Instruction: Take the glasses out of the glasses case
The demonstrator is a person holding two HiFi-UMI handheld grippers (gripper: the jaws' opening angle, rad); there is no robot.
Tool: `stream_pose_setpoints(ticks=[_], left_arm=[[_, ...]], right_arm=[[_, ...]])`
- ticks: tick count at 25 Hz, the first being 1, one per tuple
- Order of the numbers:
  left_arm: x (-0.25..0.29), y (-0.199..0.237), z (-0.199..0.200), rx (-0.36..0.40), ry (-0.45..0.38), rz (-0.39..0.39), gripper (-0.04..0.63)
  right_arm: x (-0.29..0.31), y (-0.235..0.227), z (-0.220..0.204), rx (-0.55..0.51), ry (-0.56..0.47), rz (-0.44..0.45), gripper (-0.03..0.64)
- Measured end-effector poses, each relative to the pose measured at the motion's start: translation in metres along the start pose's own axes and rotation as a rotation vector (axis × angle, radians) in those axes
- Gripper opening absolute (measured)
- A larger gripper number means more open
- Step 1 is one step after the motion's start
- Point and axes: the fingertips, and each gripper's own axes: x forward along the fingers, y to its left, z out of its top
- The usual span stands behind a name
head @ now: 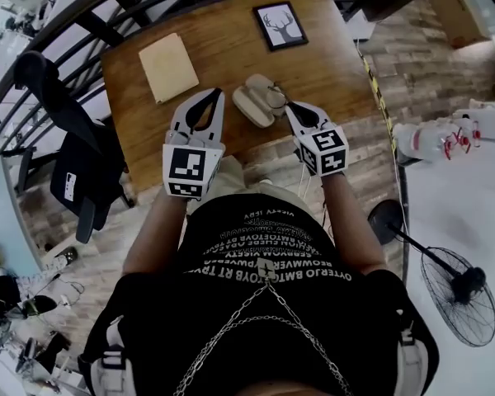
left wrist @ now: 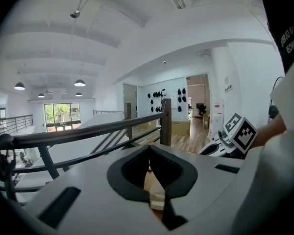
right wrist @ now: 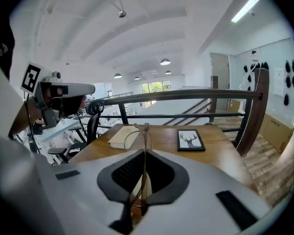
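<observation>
We saw the brown wooden table (head: 231, 48) hemmed in at its far edge by a black metal railing (head: 107, 11), which also ran across both gripper views. Its near edge lay just in front of the person's body, so the free room was mostly the bare wood in the middle and to the right.

The open beige clamshell glasses case (head: 252, 101) lay near that near edge, between the two tools. The right gripper (head: 290, 108) had its jaws pressed together on the thin wire-framed glasses (head: 277, 97). In its own view the right gripper (right wrist: 145, 151) pinched the thin frame (right wrist: 145, 133), which stood up between the pads. The glasses sat over the right side of the case; we could not tell whether they touched it.

The left gripper (head: 212, 97) hung just left of the case with its jaws together and nothing between them, as the left gripper view (left wrist: 149, 148) confirmed.

Further back on the table lay a flat beige book (head: 168, 66) on the left and a black-framed picture of a deer (head: 280, 25) on the right, both well apart from the case.

A black office chair (head: 74, 163) stood beside the table's left edge, and a black floor fan (head: 462, 291) stood on the right, away from the table.
</observation>
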Motion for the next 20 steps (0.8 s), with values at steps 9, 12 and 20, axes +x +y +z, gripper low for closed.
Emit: stream_pose_setpoints(ticks=[9, 12, 20], left_arm=[[-0.018, -0.027, 0.012, -0.012, -0.042, 0.017, 0.025], [-0.028, -0.034, 0.019, -0.017, -0.062, 0.028, 0.025], [-0.058, -0.058, 0.042, -0.041, -0.103, 0.03, 0.025]], right_arm=[[-0.05, 0.002, 0.034, -0.055, -0.142, -0.009, 0.026], [-0.069, 0.005, 0.045, -0.067, -0.199, -0.015, 0.026], [-0.127, 0.023, 0.069, -0.138, -0.304, -0.024, 0.026]])
